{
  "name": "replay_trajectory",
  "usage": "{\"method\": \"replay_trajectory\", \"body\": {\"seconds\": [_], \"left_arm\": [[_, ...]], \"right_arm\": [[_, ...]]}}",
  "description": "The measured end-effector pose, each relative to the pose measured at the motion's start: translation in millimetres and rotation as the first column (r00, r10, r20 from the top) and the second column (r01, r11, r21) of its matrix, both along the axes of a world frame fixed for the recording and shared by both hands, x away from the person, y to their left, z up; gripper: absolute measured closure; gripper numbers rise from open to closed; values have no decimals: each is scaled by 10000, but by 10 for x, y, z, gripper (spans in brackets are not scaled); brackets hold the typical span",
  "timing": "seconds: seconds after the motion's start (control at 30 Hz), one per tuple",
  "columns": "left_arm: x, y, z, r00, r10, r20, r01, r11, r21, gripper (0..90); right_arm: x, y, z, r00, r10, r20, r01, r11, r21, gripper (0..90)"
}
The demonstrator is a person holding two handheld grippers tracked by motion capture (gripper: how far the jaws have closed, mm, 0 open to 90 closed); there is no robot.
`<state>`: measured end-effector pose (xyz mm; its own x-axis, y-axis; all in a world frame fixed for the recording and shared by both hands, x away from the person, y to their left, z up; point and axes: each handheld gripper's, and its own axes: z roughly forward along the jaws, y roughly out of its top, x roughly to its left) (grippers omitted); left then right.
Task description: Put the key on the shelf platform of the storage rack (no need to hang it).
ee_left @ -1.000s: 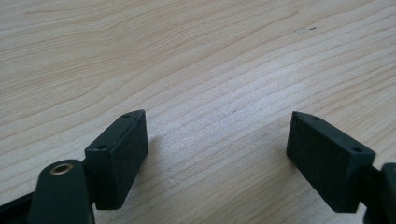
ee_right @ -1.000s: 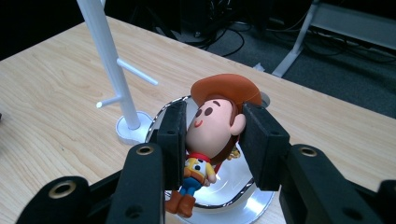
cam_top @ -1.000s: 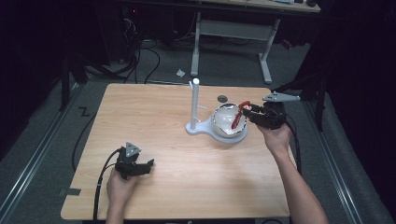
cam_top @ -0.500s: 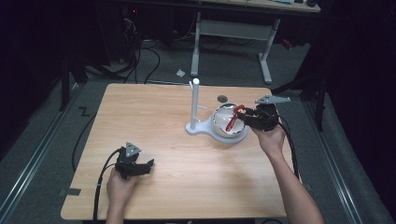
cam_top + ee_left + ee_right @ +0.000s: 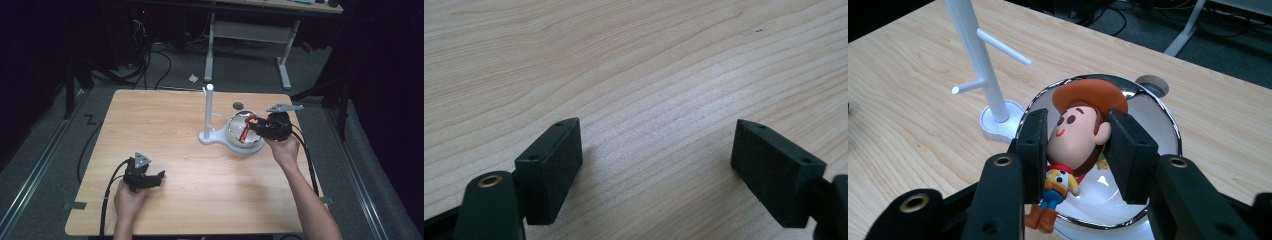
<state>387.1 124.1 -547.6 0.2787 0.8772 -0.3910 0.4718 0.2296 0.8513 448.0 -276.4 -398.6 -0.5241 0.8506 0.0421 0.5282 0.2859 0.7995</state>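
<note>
A small cowboy figurine [image 5: 1075,135] with a big head and orange-brown hat hangs over a shiny metal bowl [image 5: 1158,127]. My right gripper [image 5: 1075,150] is shut on the figurine's head, one black pad on each side. In the high view the right gripper [image 5: 255,126] holds the figurine [image 5: 246,129] above the bowl [image 5: 235,131] at the table's right. My left gripper [image 5: 150,180] rests on the table near the front left, jaws open. In the left gripper view the left gripper [image 5: 656,160] has bare wood between its pads.
A white stand [image 5: 208,112] with a tall post and short pegs rises just left of the bowl, its base [image 5: 998,120] touching the bowl's side. A round grommet [image 5: 238,105] sits in the tabletop behind the bowl. A desk frame and cables lie beyond the far edge.
My right gripper has carried the figurine left and down, from the bowl's right rim to over the bowl. The left gripper has stayed put.
</note>
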Motion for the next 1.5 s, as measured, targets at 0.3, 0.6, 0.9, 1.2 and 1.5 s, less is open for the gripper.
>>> {"method": "replay_trajectory", "body": {"seconds": [0.3, 0.6, 0.9, 1.2, 1.5], "left_arm": [[0, 0, 0, 10000, 3, 1, -3, 10000, 0, 209], [-1, 0, 0, 10000, 3, 4, -3, 10000, -3, 208], [-1, 0, 0, 10000, 3, 5, -3, 10000, -3, 208], [-1, 0, 0, 10000, 5, 3, -5, 10000, -8, 208], [-2, 0, 0, 10000, 5, 4, -5, 10000, -6, 208]], "right_arm": [[47, 27, -66, 9999, -38, -165, 37, 10000, -21, 624], [92, 73, -149, 9994, -70, -349, 68, 9999, -74, 624], [148, 99, -231, 9984, -190, -532, 183, 9997, -134, 624], [215, 138, -325, 9976, -277, -639, 263, 9994, -235, 623], [306, 165, -459, 9946, -538, -882, 517, 9983, -268, 620]]}}
